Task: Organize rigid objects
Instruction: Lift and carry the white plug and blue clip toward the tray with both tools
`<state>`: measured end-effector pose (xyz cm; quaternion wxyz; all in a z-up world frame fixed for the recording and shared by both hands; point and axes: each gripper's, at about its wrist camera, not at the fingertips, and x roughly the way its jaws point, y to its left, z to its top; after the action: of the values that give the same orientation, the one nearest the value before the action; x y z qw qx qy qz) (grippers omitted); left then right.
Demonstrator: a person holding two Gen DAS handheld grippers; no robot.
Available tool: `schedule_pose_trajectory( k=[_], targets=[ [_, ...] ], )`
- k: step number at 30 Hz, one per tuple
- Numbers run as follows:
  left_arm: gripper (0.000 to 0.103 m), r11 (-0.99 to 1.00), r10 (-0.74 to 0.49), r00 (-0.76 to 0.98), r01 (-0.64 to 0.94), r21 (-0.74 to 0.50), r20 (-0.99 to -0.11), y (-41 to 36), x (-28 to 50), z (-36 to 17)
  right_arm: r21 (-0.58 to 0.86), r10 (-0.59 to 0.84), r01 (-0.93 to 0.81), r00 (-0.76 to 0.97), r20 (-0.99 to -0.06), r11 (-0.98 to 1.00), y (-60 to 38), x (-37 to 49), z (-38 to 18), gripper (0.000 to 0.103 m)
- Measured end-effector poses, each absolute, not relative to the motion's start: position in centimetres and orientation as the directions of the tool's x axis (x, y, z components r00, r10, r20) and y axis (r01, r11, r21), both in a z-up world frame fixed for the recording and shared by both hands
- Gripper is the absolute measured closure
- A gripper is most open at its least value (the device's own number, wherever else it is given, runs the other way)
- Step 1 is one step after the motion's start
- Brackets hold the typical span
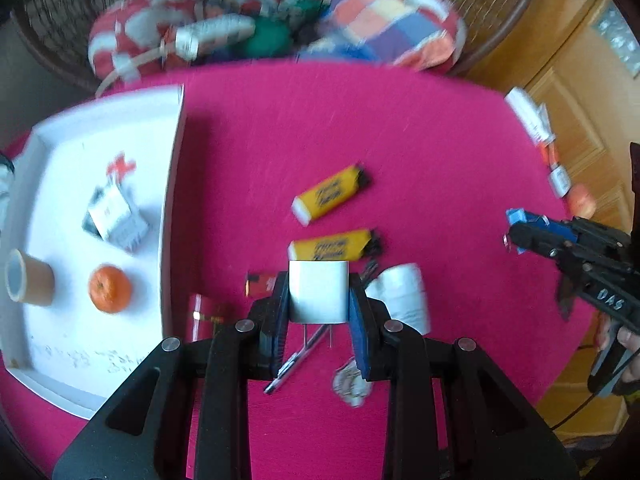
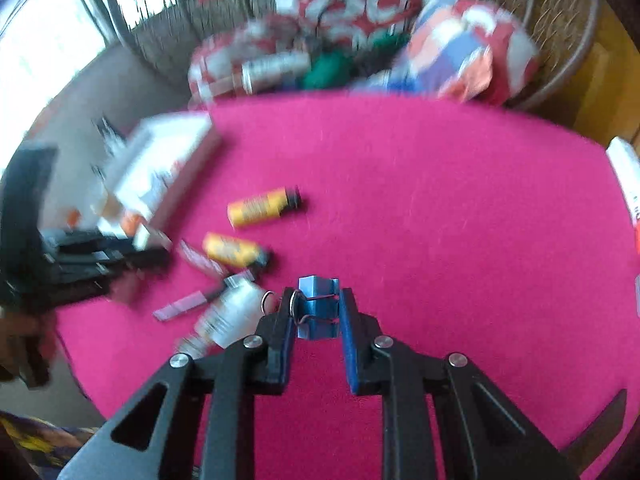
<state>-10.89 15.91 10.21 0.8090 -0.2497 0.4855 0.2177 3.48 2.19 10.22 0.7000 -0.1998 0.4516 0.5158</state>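
A tray sits at the left edge of the tabletop. In it lie a small carton, a paper cup on its side and a mandarin. Right of the tray, near mid-tabletop, two tubes lie one behind the other. Just in front of them lie a bottle and a pen. Behind the tabletop stands a basket chair piled with cushions.

The tablecloth was magenta. Ahead of the left gripper lay two yellow lighters with black lettering; its blue pads held a white charger. The binder clip was blue, the tangerine orange, the tray white.
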Motion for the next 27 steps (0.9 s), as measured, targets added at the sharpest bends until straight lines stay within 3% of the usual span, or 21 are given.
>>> schedule_pose_trajectory(
  k=[8, 14, 20, 27],
  targets=[
    [0.077, 0.789, 0.356, 0.581, -0.607, -0.097, -0.732, 14.3, -11.8, 21.7, 0.219, 0.793, -0.929, 0.114, -0.598, 0.299, 1.1, 0.2, 23.4, 0.084],
    [0.077, 0.759, 0.504, 0.636, -0.649, -0.052, -0.584, 14.4, -15.4, 29.8, 0.185, 0.905, -0.958, 0.127, -0.407, 0.218, 0.9, -3.0, 30.8, 0.084],
    [0.077, 0.726, 0.576, 0.646, -0.686, -0.050, -0.501, 14.3, -18.9, 34.0, 0.170, 0.967, -0.973, 0.117, -0.225, 0.157, 0.1, -5.5, 35.8, 0.084],
    [0.077, 0.690, 0.625, 0.622, -0.723, -0.038, -0.471, 15.0, -22.5, 35.3, 0.172, 0.981, -0.979, 0.075, -0.179, 0.106, 0.9, -7.5, 36.8, 0.084]
  ],
)
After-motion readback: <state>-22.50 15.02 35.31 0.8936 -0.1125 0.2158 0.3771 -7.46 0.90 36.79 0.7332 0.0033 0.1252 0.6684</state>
